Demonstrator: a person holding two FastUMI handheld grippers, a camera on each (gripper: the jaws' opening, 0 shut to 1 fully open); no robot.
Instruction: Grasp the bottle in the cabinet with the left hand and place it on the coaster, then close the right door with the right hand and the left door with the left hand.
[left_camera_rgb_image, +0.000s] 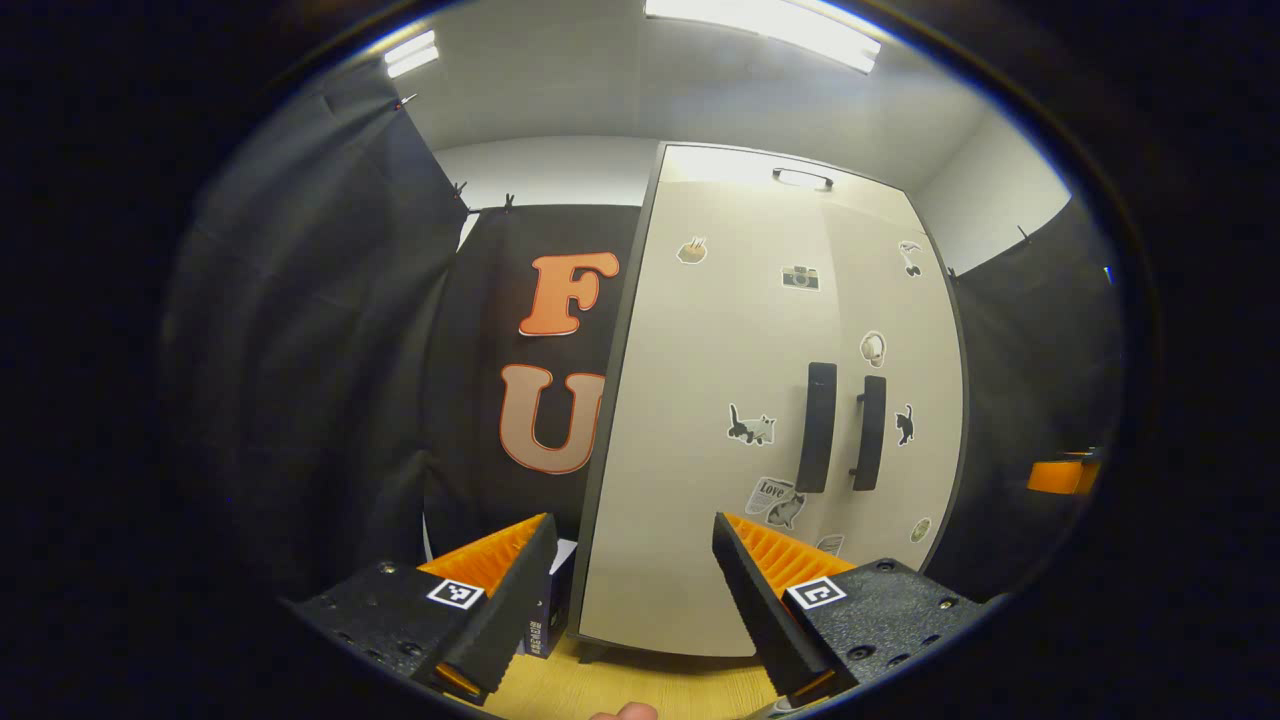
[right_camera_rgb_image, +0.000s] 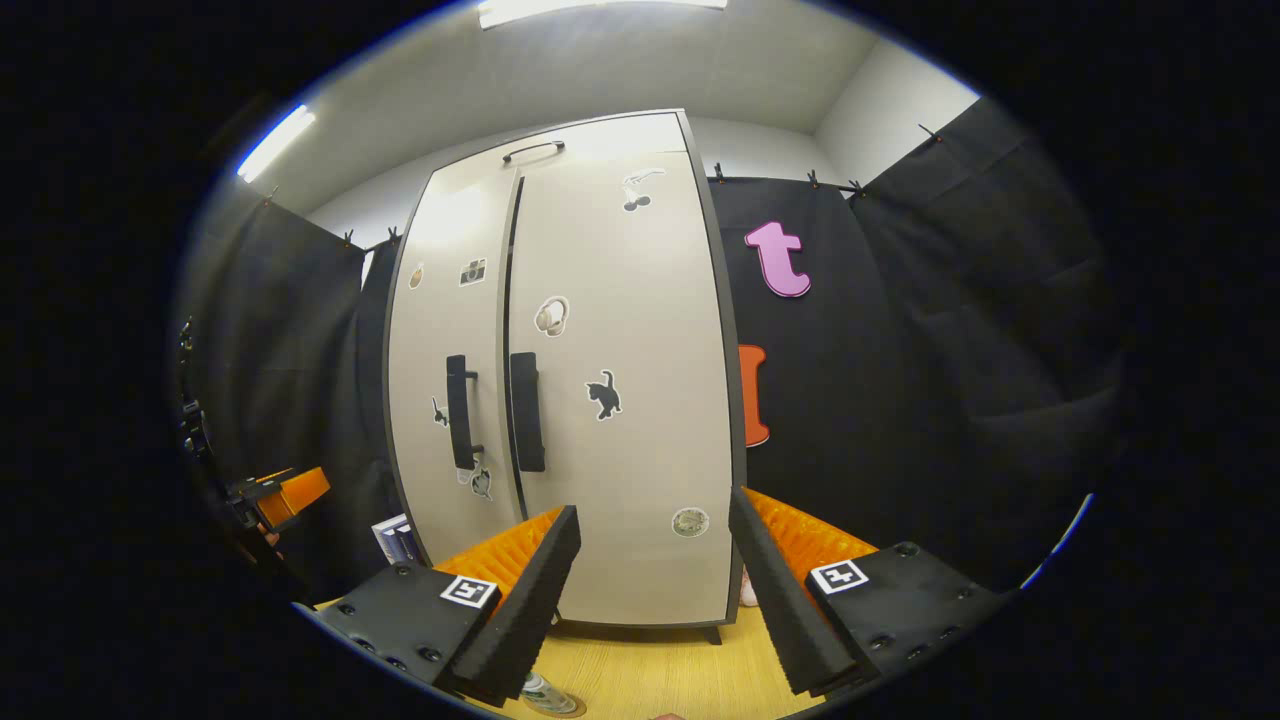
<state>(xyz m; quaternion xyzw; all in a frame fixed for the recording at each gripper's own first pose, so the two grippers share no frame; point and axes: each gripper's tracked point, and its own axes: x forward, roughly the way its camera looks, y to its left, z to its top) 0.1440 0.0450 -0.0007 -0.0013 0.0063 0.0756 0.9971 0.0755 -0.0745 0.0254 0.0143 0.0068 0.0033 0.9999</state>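
Both doors of the cabinet (left_camera_rgb_image: 760, 400) stand closed. The left gripper (left_camera_rgb_image: 625, 600) and right gripper (right_camera_rgb_image: 655, 590) are spread wide, holding nothing. The bottle (right_camera_rgb_image: 540, 690) stands on the coaster (right_camera_rgb_image: 565, 706) on the table (right_camera_rgb_image: 660, 670), below the right gripper.

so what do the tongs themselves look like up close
Both sets match. The left tongs and right tongs each have two wedge-shaped fingers tapering forward, with ribbed inner faces. Each finger sits on a speckled black block with screws, topped by a small square black-and-white marker. No cables or sleeves are visible.
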